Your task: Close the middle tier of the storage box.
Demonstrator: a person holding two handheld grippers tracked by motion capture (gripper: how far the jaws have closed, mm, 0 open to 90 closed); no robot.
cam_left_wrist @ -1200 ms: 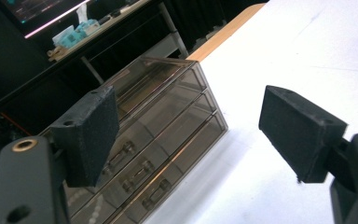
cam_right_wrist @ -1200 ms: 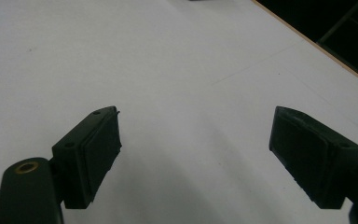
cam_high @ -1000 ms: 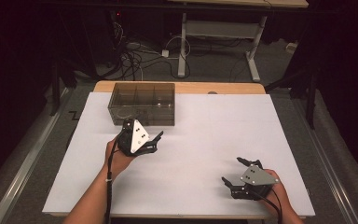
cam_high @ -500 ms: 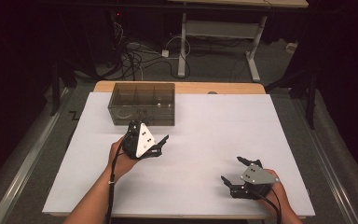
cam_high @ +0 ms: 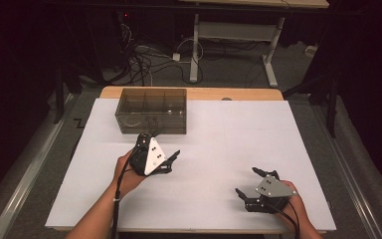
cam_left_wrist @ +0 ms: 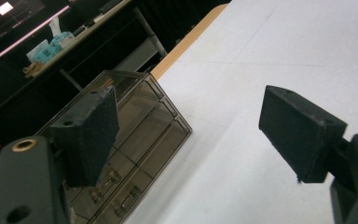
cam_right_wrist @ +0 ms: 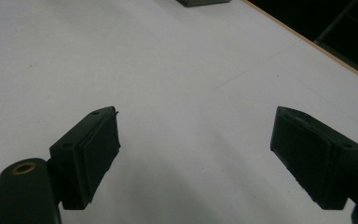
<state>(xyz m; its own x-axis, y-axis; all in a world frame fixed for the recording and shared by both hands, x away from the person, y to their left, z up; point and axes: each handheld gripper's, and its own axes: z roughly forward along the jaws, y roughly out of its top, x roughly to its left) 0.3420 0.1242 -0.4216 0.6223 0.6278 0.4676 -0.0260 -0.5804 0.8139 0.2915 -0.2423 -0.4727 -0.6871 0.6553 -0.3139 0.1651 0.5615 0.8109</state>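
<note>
Left gripper (cam_high: 165, 160) retreated from smoky organizer (cam_high: 151, 110) (hardware inside).

A white sheet (cam_high: 229, 144) covers the table. A clear brown box (cam_high: 151, 110) with compartments stands near its far left corner. The left gripper (cam_high: 166, 160), held in a hand (cam_high: 127, 172), sits just in front of the box, jaws apart. The right gripper (cam_high: 251, 184) rests near the near right corner, jaws spread.

The white-topped counter (cam_high: 219, 149) is brightly and evenly lit from above; the far room is dark, and shadows are soft throughout.
</note>
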